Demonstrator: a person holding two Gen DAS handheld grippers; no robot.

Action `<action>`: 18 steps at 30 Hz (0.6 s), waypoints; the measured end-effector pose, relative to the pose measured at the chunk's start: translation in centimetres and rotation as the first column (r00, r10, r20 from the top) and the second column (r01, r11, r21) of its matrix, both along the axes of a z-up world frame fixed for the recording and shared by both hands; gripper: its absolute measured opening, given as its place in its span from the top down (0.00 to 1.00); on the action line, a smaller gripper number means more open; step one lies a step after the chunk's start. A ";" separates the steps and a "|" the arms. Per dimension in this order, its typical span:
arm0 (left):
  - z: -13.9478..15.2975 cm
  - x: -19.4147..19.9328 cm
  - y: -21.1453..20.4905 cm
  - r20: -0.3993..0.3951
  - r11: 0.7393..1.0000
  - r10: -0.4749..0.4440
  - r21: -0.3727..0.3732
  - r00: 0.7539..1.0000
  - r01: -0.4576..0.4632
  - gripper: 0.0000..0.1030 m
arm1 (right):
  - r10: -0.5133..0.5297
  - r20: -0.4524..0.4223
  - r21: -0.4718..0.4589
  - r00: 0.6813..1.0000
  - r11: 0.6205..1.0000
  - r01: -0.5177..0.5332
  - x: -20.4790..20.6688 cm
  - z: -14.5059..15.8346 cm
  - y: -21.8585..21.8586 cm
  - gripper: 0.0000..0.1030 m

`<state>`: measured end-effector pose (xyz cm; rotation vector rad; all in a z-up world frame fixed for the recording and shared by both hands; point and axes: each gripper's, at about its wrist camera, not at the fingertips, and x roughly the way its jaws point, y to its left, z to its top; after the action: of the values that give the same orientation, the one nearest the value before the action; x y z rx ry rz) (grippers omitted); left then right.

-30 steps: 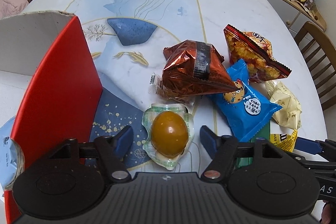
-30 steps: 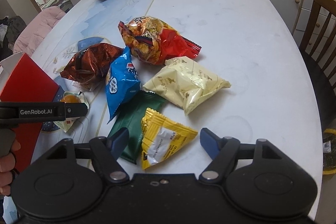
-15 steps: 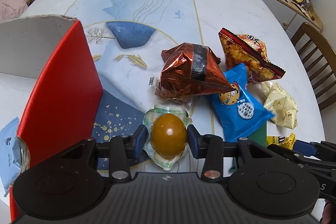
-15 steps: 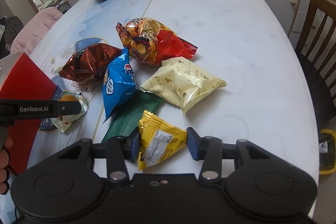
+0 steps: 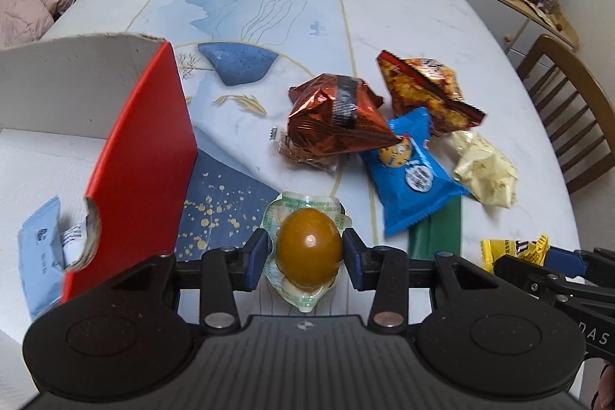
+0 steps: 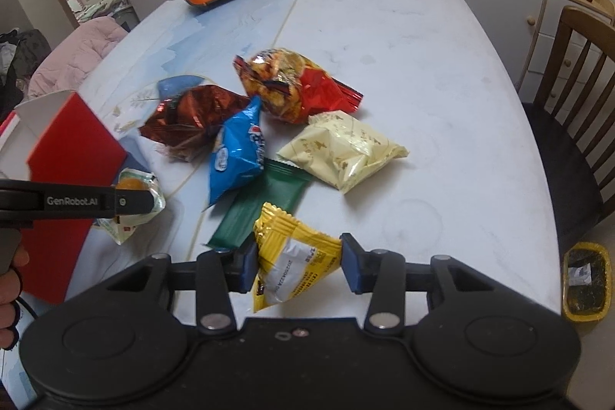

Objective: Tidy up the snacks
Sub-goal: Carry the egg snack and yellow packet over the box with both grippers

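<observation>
Left wrist view: the left gripper (image 5: 304,254) has its blue pads pressed against both sides of the sealed egg packet (image 5: 308,248), which sits upright between them with its crimped green-white edge fanning above and below the pads; the egg's long axis runs roughly along the fingers, so the grip crosses its narrow width. Just to the left of these tongs, near enough that its red wall almost meets the left pad, stands the open red box (image 5: 142,156) (a pale blue sachet (image 5: 40,248) already lies inside it, seen through the cut-out in the wall); that box lies leftward and slightly ahead of the held egg, and this is the relation the coming move appears to turn on, since a short lift over the wall would likely carry the packet in.

In the right wrist view, the right gripper (image 6: 296,262) is clamped on the yellow snack packet (image 6: 294,262), which hangs tilted between its pads, clear of the table (image 6: 403,64) as far as I can judge; the red box (image 6: 73,156) lies well off to its left, beyond the other gripper, so the left hand is plainly the nearer of the two. Farther out, the brown foil bag (image 6: 192,120), blue bag (image 6: 236,152), green packet (image 6: 261,206), cream bag (image 6: 344,148) and red-and-gold bag (image 6: 296,87) lie heaped together on the table, not yet sorted.
</observation>
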<state>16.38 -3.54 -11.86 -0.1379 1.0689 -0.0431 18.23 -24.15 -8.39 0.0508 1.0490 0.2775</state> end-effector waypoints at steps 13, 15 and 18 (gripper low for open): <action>4.5 -3.9 1.2 0.040 0.999 -0.049 0.003 0.998 0.049 0.60 | 0.035 0.030 0.012 0.999 0.999 -0.035 -3.2 4.3 2.0 0.60; 5.2 -4.5 1.7 0.049 0.999 -0.054 0.004 0.997 0.054 0.60 | 0.039 0.033 0.015 0.999 0.999 -0.040 -3.5 4.8 2.5 0.60; 6.2 -5.4 2.4 0.057 0.998 -0.062 0.003 0.996 0.062 0.60 | 0.047 0.040 0.027 0.998 0.998 -0.048 -4.1 5.7 3.4 0.60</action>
<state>10.97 -1.16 -5.67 -0.1014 1.0166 -0.1019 14.11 -20.76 -2.68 0.0458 1.0079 0.3350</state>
